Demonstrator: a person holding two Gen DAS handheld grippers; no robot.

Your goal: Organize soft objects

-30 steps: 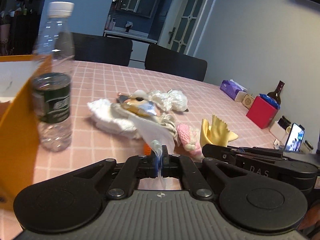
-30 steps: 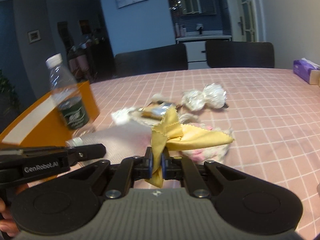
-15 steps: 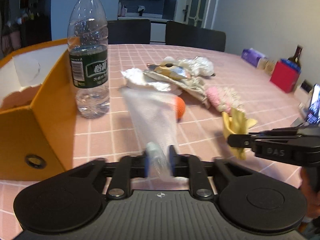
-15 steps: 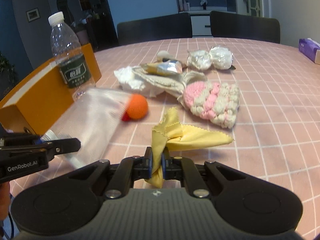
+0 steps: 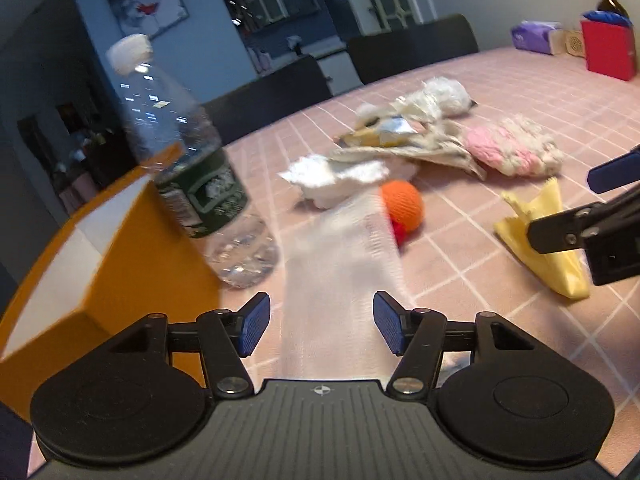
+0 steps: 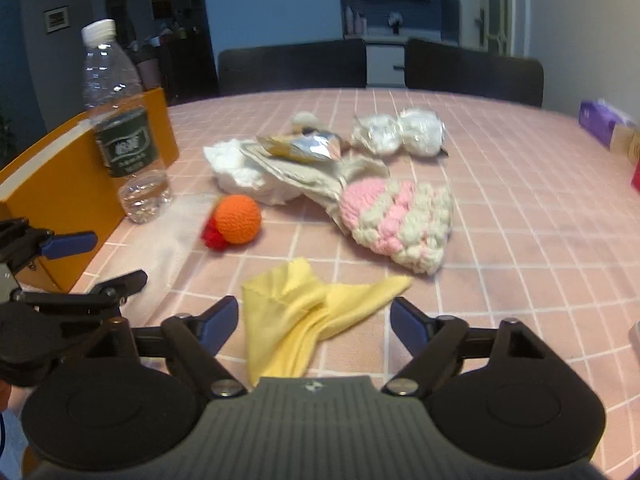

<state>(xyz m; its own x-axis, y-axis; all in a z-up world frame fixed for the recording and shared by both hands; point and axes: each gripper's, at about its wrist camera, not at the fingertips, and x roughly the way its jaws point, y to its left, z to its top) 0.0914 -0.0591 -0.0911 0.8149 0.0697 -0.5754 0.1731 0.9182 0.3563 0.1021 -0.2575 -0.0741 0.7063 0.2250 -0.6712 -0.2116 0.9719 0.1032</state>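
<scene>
Your left gripper [image 5: 321,328] is opening at the bottom centre of its own view; a translucent white mesh cloth [image 5: 344,280] lies between the blue pads [image 5: 252,330] but neither pad presses on it, so it is let go. The cloth runs from the jaws up toward the middle of the frame, blurred, its far end just beside the orange knitted ball [image 5: 401,205].

Your right gripper [image 6: 316,326] is also opening, low in its view. The yellow cloth [image 6: 308,316] sits on the pink checked tablecloth [image 6: 520,240] between the spread pads without touching either, one corner fanning out to the right.

In the right wrist view the pink and cream knitted piece [image 6: 398,224] lies right of centre, touching the beige cloth [image 6: 312,178] that spreads left toward a crumpled white tissue [image 6: 236,172]. A shiny foil wrapper [image 6: 308,148] rests on top of that cloth, and a twisted white plastic bundle [image 6: 400,134] sits behind it.

At the left of the frame a clear water bottle [image 6: 120,128] stands upright, just beside the orange box [image 6: 60,184]. Two dark chairs [image 6: 292,68] stand at the table's far edge
</scene>
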